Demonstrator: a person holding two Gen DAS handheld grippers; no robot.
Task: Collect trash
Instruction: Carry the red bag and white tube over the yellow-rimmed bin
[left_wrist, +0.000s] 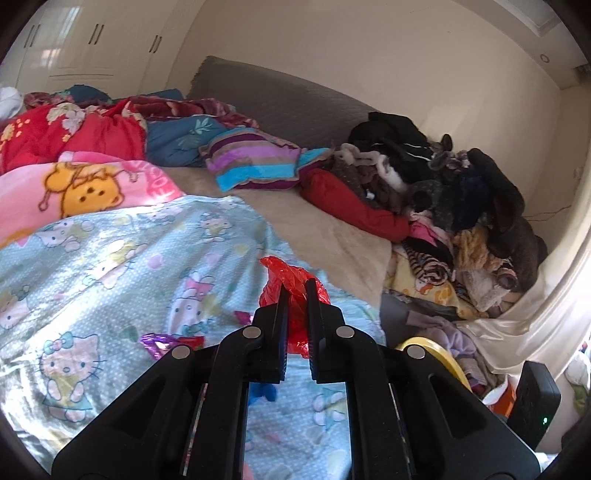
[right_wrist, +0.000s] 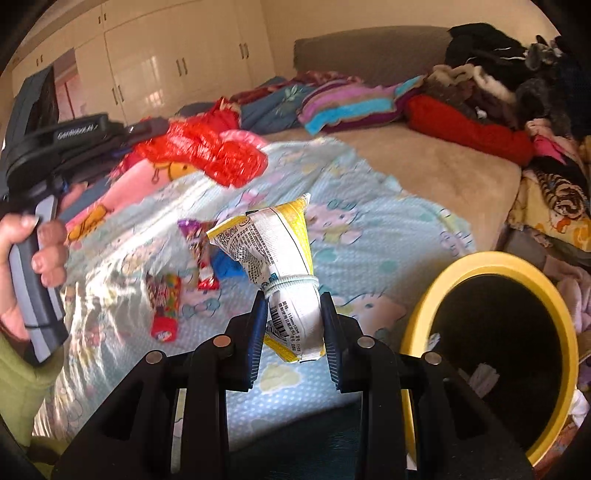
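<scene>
My left gripper (left_wrist: 295, 286) is shut on a crumpled red plastic bag (left_wrist: 293, 273), held above the light blue cartoon bedspread (left_wrist: 110, 266). The right wrist view shows the same red plastic bag (right_wrist: 207, 151) hanging from that gripper at the left, a hand on its handle. My right gripper (right_wrist: 293, 301) is shut on a crushed yellow-and-white paper cup (right_wrist: 273, 254), lifted over the bed. A yellow-rimmed bin (right_wrist: 491, 266) stands to its right, dark inside. Snack wrappers (right_wrist: 201, 254) and a colourful candy packet (right_wrist: 164, 301) lie on the bedspread. A purple wrapper (left_wrist: 159, 341) shows beside my left fingers.
A pile of clothes (left_wrist: 443, 192) covers the bed's right side, with a striped pillow (left_wrist: 255, 158) and red and pink blankets (left_wrist: 74, 147) at the left. A grey headboard (left_wrist: 280, 92) and white wardrobes (right_wrist: 159, 62) stand behind. Clothes lie on the floor near the yellow-rimmed bin (left_wrist: 436, 350).
</scene>
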